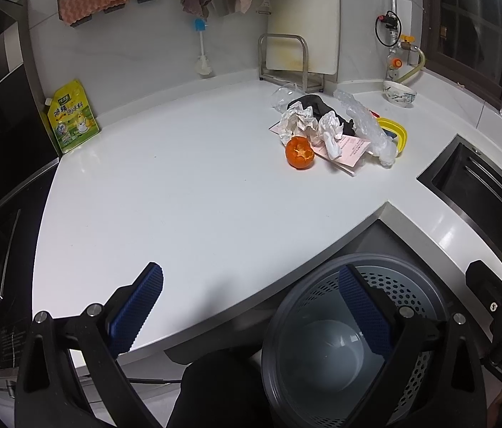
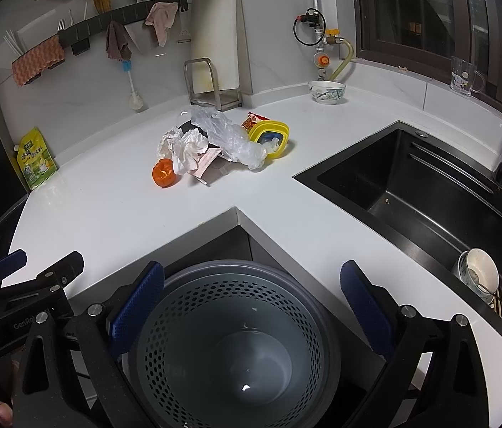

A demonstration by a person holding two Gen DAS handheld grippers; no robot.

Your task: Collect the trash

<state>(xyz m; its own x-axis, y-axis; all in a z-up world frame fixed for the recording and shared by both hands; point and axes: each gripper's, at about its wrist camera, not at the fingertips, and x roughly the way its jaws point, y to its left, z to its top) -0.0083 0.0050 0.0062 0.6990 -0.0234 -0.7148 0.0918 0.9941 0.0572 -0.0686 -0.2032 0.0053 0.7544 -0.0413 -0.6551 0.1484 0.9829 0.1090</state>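
White counter (image 2: 115,214) carried the whole trash pile (image 2: 211,146) at 11 o'clock, untouched. Bin (image 2: 236,339) below held almost nothing, and left gripper (image 1: 251,310) and right gripper (image 2: 251,306) gaped empty, so collecting looked barely begun.

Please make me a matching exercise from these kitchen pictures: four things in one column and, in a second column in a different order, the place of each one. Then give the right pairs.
Things
1. orange peel
2. patterned bowl
3. green pouch
4. grey waste bin

Places
A. leaning on the wall at the counter's left end
B. on the floor in the counter's inner corner, below both grippers
C. at the near edge of the trash pile
D. on the counter under the yellow gas valve

Pairs: 1-C, 2-D, 3-A, 4-B
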